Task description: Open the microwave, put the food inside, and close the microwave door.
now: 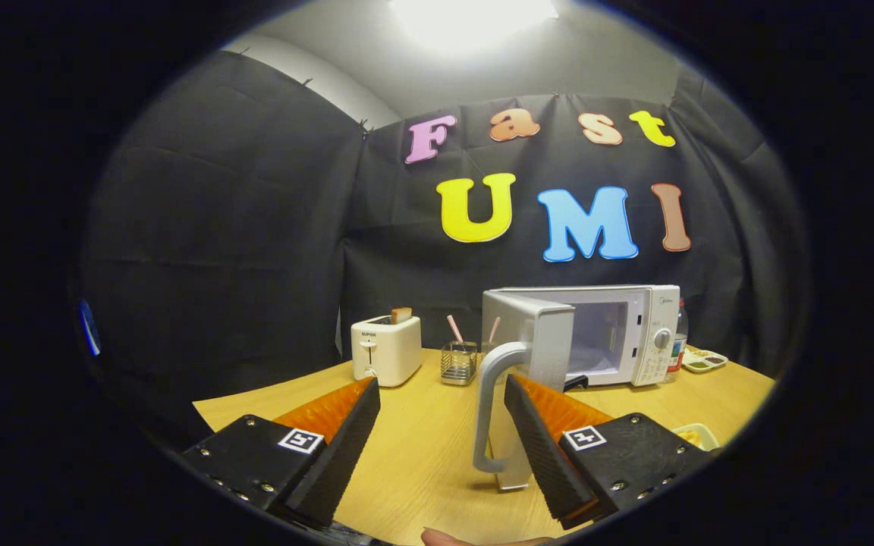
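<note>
White microwave point(619, 334) door point(528, 356) stands swung open near the desk's point(422, 447) back edge; gripper point(441, 425) jaws spread, empty, beside its handle point(492, 402) — a careless sweep could knock it shut.

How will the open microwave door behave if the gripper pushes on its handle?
The door stands swung wide open, so it would likely pivot on its hinge, not slide. Its handle looks rigid, probably smooth, so the fingers could slip. The open gripper sits beside it.
</note>
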The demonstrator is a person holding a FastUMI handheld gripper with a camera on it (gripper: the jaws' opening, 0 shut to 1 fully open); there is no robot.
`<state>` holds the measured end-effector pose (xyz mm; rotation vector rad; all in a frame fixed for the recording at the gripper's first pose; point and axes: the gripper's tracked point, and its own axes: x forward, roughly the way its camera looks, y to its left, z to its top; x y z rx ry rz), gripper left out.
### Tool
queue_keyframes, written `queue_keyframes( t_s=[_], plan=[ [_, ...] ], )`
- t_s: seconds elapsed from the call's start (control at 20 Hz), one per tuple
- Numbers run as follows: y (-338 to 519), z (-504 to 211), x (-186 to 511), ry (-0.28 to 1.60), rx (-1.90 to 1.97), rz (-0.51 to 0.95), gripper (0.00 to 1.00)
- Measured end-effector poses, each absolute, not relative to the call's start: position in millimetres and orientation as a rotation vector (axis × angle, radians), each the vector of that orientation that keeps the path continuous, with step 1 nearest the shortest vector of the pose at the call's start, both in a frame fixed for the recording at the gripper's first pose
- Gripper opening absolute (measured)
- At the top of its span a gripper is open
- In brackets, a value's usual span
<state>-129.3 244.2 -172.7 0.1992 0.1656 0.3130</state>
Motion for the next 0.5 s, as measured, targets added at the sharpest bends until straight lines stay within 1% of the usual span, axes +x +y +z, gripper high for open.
queue_keyframes(
  t_s=[0.1,0.3,0.4,0.5],
  plan=[
    [226.8,-173.0,-135.5,0.155,0.184,0.32,0.99],
    [178.0,-180.6,-140.7,0.136,0.173,0.289,0.96],
    [152.0,-198.5,-139.3,0.167,0.161,0.277,0.96],
    [115.6,-223.9,-135.8,0.221,0.148,0.228,0.96]
  ],
)
